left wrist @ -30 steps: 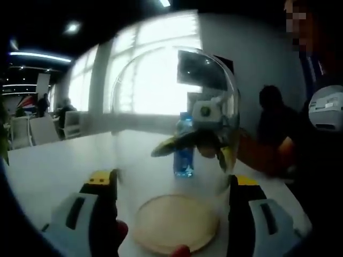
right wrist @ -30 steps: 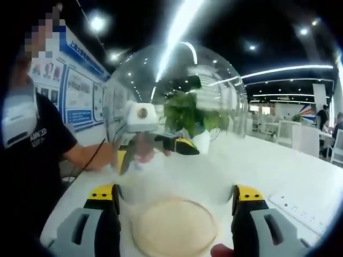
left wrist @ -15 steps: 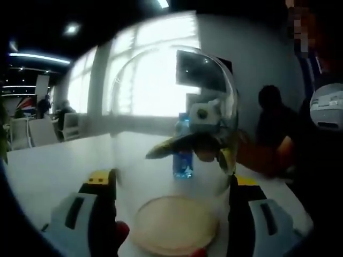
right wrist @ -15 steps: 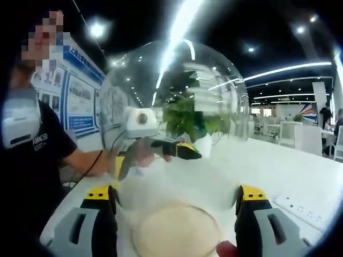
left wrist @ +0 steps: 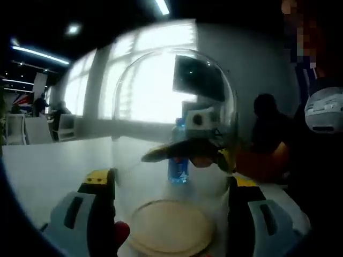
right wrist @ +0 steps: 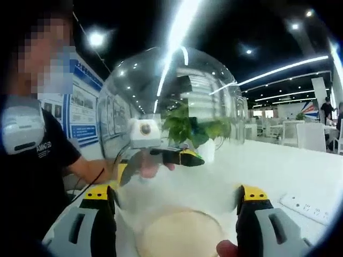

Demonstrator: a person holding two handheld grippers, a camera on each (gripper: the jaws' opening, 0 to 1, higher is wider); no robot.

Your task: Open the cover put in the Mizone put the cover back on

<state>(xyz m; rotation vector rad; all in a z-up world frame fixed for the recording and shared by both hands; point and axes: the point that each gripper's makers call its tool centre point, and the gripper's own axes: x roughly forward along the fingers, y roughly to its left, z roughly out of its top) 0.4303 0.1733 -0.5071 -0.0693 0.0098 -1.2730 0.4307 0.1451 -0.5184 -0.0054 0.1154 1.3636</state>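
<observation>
In the left gripper view the left hand-held gripper (left wrist: 171, 214) stands with its jaws set wide, one on each side of the clear glass dome cover (left wrist: 174, 112); the pads lie against the glass wall near its lower edge, so the cover sits clasped between them; below, a round pale wooden base (left wrist: 170, 233) lies on the white worktop (left wrist: 48, 166). Seen through the glass, the blue Mizone bottle (left wrist: 178, 158) stands upright on the worktop beyond the dome, outside it; the right hand-held gripper (left wrist: 185, 151) reaches in from the far side, in front of the bottle.

In the right gripper view the right hand-held gripper (right wrist: 177, 214) is likewise spread wide around the same cover (right wrist: 174, 118), jaws touching the glass on both sides; the wooden base (right wrist: 179, 235) shows beneath; the left hand-held gripper (right wrist: 161, 158) appears through the glass opposite, held by a person's hand (right wrist: 140, 165); a green potted plant (right wrist: 193, 131) stands behind, and a white power strip (right wrist: 311, 206) lies on the worktop (right wrist: 278, 171) at right.
</observation>
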